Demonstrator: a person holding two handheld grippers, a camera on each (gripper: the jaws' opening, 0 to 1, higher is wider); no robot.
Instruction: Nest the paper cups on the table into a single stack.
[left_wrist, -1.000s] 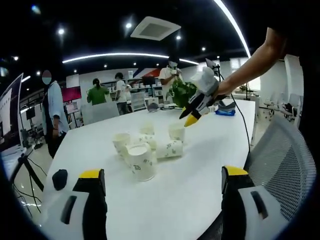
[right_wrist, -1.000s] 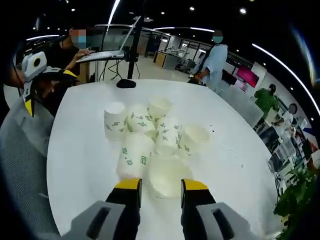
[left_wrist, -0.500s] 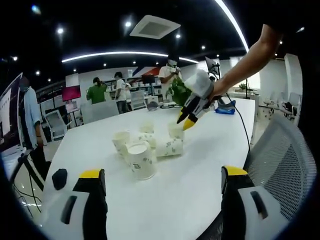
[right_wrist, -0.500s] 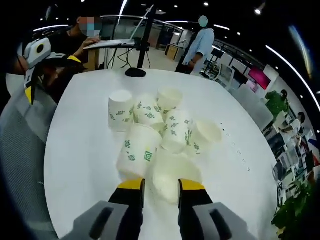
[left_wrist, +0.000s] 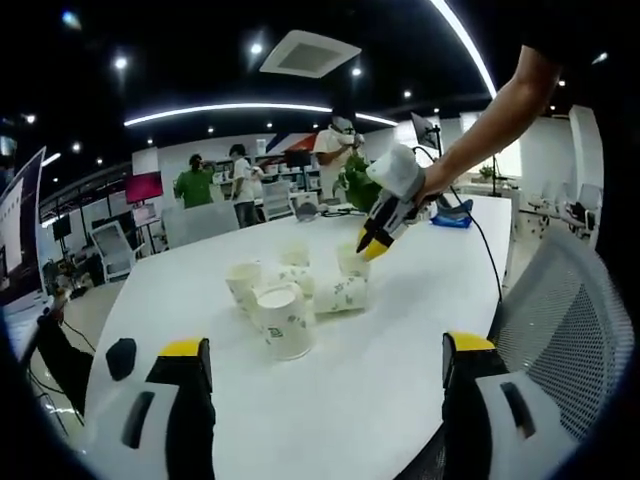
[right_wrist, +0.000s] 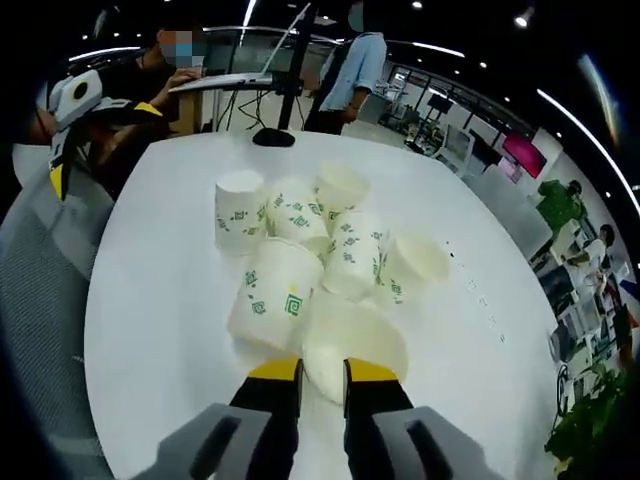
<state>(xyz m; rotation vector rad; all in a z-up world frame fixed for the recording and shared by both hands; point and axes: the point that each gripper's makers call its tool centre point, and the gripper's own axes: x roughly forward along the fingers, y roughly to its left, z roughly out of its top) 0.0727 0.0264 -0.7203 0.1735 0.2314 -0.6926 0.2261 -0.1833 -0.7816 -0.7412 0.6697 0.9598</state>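
At the cup cluster's (right_wrist: 320, 240) near edge, your right gripper (right_wrist: 322, 372) pinches the nearest cup's (right_wrist: 352, 345) rim; lift next. Left gripper (left_wrist: 325, 362) gapes wide, idle.

Open-plan office, white mtg table (left_wrist: 400, 340), mesh chair (left_wrist: 565, 320), ceiling strip lights (left_wrist: 230, 112), ppl at desks
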